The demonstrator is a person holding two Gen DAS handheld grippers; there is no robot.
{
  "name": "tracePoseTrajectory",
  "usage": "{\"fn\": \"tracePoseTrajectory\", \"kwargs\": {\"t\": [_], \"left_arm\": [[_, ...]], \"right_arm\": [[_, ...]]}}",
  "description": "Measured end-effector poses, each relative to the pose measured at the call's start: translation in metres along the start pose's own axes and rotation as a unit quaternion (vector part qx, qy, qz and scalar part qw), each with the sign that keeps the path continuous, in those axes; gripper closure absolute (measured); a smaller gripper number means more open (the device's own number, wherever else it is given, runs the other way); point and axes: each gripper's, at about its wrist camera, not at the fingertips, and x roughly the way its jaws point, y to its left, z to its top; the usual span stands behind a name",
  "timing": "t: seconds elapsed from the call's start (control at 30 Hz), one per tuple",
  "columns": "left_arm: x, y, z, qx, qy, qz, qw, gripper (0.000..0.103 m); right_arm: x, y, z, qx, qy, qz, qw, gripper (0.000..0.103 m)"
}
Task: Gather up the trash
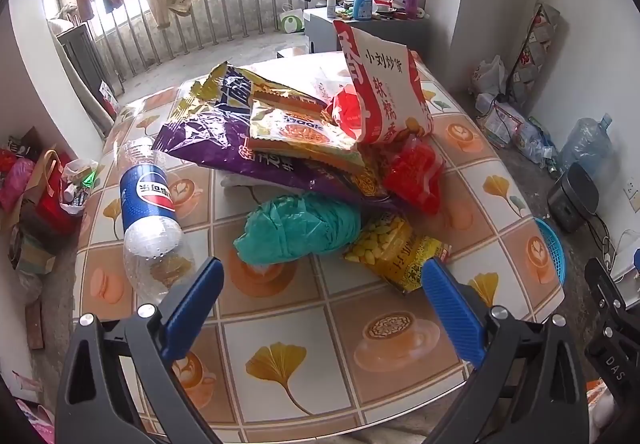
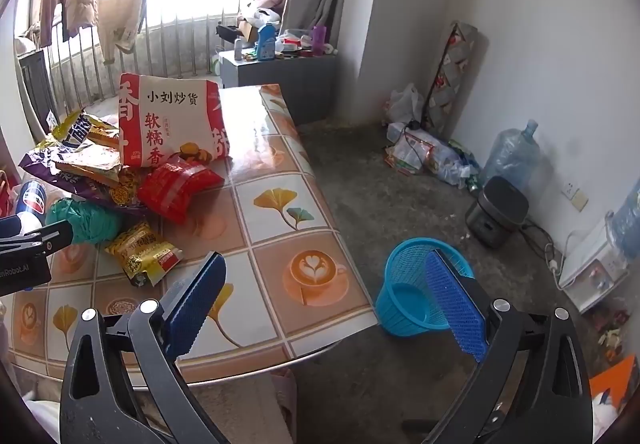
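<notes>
Patterned bench (image 1: pixel 400 376) below; both claws gape empty, left claw (image 1: pixel 322 286) facing wrappers (image 1: pixel 280 131), right claw (image 2: pixel 326 294) beside blue basket (image 2: pixel 404 304).

At frame centre a heap of snack wrappers (image 1: pixel 304 131) covers the tiled worktop (image 1: pixel 296 324), a plastic bottle (image 1: pixel 150 211) lies left, and the left gripper (image 1: pixel 322 280) gapes empty below.

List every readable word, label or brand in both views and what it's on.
"小刘炒货" and "软糯香": white-and-red snack bag standing on the table.
"DAS": black gripper arm at the right edge of the left wrist view.
"nRobot.AI", cut off at the frame edge: black gripper body at the left edge of the right wrist view.
Pepsi logo, its characters upside down and unclear: plastic bottle.
Purple bag, yellow snack packet, red packet: print too blurred to read.
</notes>
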Motion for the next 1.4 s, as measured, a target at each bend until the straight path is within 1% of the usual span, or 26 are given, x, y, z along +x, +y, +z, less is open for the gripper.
{"fn": "tracePoseTrajectory", "kwargs": {"t": [0.4,0.73,1.4], "left_arm": [[0.004,0.001,0.001,0.000,0.006,-0.002,1.0000,0.006],[0.004,0.001,0.000,0.000,0.007,-0.003,1.0000,0.006],[0.006,0.003,0.001,-0.001,0.007,-0.002,1.0000,0.006]], "right_arm": [[-0.001,0.001,-0.001,0.001,0.001,0.001,1.000,0.008],[-0.005,-0.009,0.006,0.000,0.004,0.006,1.000,0.008],[-0.005,-0.005,0.006,-0.001,0.005,0.006,1.000,0.008]]}}
